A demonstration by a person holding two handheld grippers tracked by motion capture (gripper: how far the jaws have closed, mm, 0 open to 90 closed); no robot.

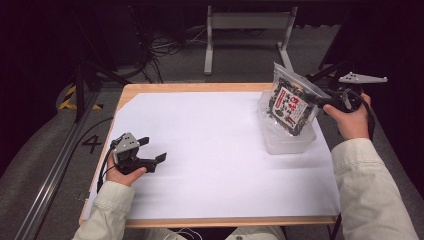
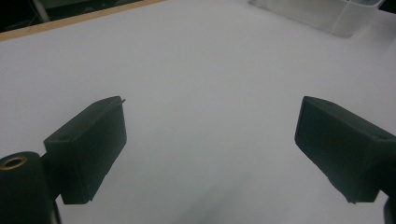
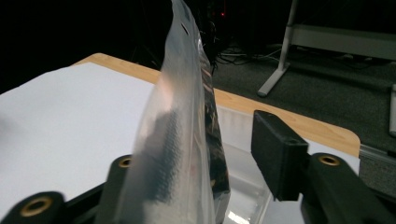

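Snack bag [image 1: 291, 106] held by right tongs [image 1: 320, 100] over clear bin [image 1: 287, 140], not yet dropped in; left tongs [image 1: 150, 151] spread wide, idle on table [image 1: 210, 150].

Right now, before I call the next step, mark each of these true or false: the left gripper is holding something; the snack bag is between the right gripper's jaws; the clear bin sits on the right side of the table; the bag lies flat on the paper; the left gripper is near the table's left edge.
1. The left gripper holds something. False: its jaws are apart with only white paper between them.
2. The snack bag is between the right gripper's jaws. True.
3. The clear bin sits on the table's right side. True.
4. The bag lies flat on the paper. False: it is upright, above the bin.
5. The left gripper is near the table's left edge. True.
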